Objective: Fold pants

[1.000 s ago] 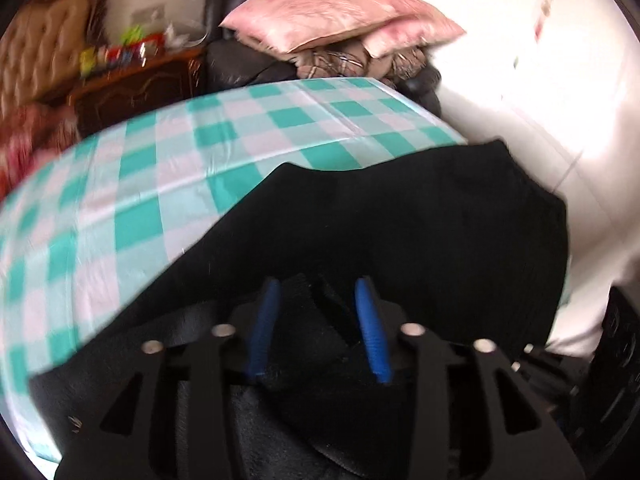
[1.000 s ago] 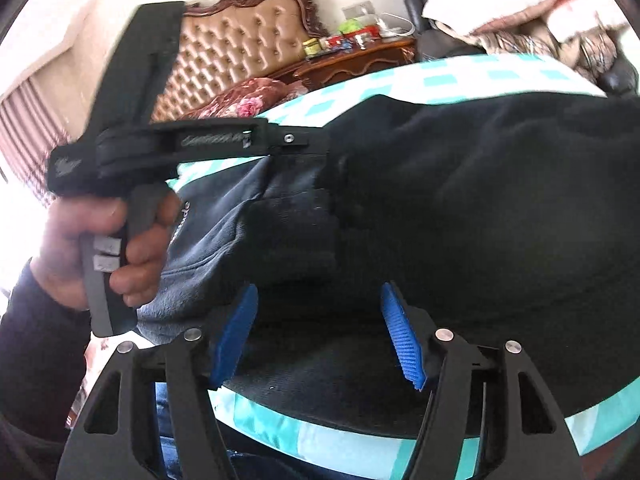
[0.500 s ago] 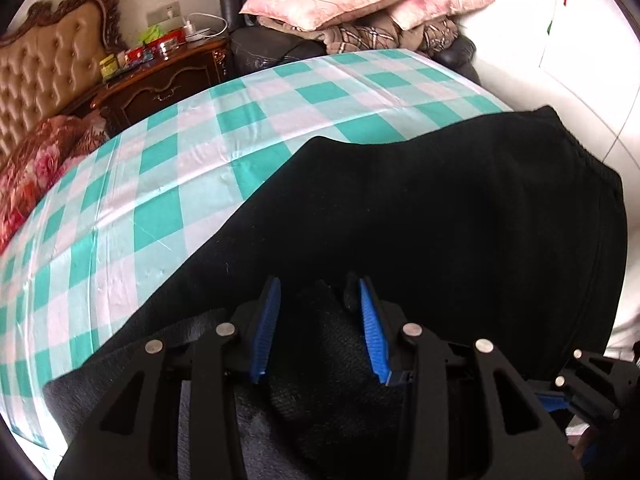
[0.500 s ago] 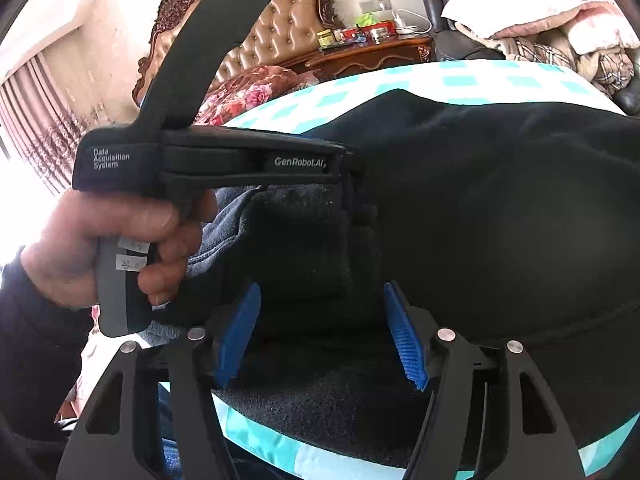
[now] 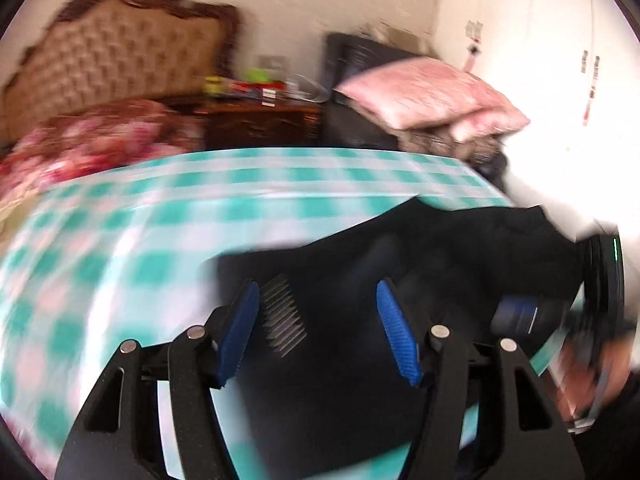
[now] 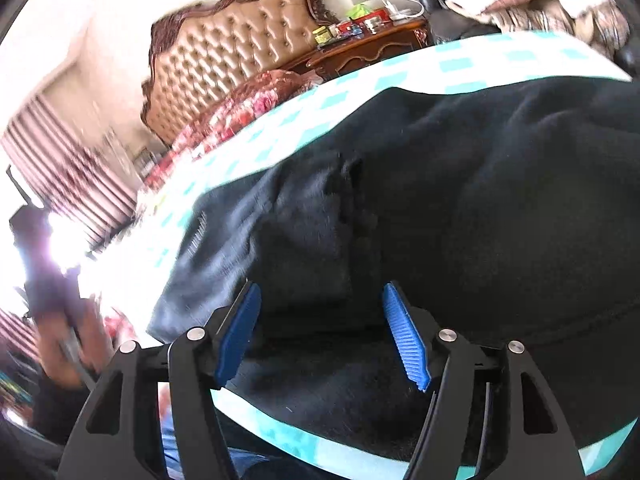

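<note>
My left claw [image 5: 318,330] is low in its view, and its blue pads [image 5: 400,340] are apart and still spreading. The black pants [image 5: 360,360] lie under the gap, but the pads do not squeeze them. My right claw [image 6: 322,332] is opening too, with its blue pads [image 6: 406,338] standing wide over the pants [image 6: 460,220] and gripping nothing.

The pants are a thick, dark, folded pile on the near edge of the table, on the green and white checked cloth [image 5: 120,260]. In the right view, my hand [image 6: 66,344] that holds the left claw shows as a blur far off to the side.

Past the table is a dark wooden cabinet [image 5: 260,124] with little bottles on top. Next to it, pink pillows [image 5: 432,98] sit on a black chair. A tall tan bed headboard [image 6: 236,56] with buttons stands at the back wall.
</note>
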